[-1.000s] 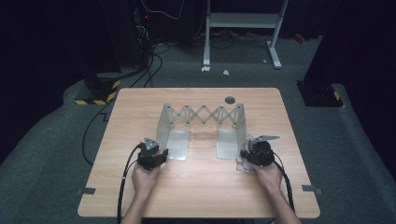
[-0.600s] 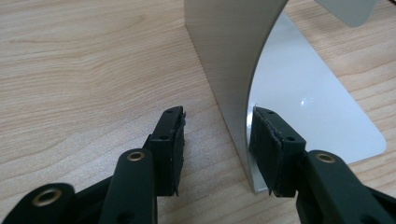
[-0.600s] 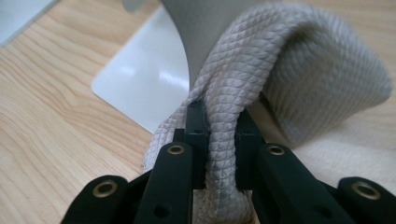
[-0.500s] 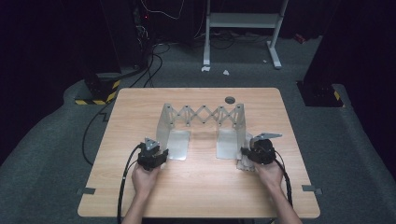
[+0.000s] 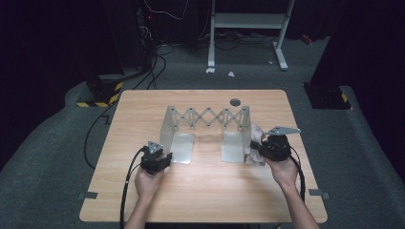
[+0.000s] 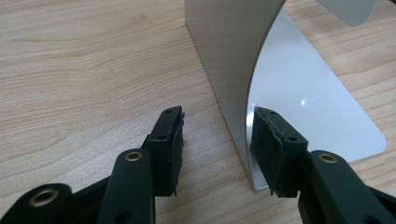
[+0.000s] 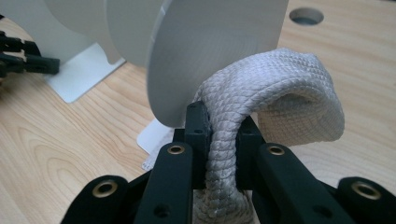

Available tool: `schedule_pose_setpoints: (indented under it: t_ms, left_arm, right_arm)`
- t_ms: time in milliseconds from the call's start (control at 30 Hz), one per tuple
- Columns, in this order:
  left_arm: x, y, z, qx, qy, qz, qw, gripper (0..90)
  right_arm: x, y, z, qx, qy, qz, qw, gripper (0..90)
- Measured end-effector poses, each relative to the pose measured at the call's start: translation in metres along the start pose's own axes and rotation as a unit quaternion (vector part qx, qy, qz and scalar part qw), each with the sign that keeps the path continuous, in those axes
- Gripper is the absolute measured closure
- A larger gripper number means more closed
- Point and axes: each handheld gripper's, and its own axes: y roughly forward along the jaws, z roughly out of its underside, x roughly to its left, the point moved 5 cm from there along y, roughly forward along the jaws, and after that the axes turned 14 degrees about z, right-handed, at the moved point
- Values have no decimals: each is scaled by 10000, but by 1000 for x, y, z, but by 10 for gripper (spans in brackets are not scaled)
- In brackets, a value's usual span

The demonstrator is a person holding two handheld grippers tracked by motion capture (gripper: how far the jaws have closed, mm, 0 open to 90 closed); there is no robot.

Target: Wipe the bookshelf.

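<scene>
Right gripper (image 5: pixel 258 149) now higher, clenched on woven white cloth (image 7: pixel 280 88) beside rack's (image 5: pixel 208 117) right plate. Left gripper (image 6: pixel 217 144) released, straddling smooth metal left plate's near edge.

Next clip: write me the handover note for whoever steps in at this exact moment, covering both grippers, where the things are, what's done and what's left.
Left gripper: jaws open, straddling the upright edge of the left plate of the metal rack; not clamped.
Right gripper: shut on the white cloth, held up beside the rack's right plate.
Rack stands stretched out at mid table.
Done: cloth gripped and off the table.
Left, probably: hang the cloth over the rack; steady the left plate first.
</scene>
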Motion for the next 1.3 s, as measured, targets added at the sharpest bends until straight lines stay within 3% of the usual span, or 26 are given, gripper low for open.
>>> schedule_pose_setpoints:
  t_ms: [300,533,933,1300]
  left_arm:
    - [0,0,0,-5,4,13,10000,562]
    - [0,0,0,-1,21,30,10000,577]
    - [-1,0,0,-2,48,79,10000,625]
    - [-2,0,0,-9,68,64,10000,644]
  right_arm:
    - [0,-21,-23,-245,-190,8,9995,808]
    - [-3,-26,-38,-346,-286,58,9990,806]
    - [-9,-23,-53,-455,-383,123,9982,805]
    - [-13,-1,-46,-262,-307,155,9991,805]
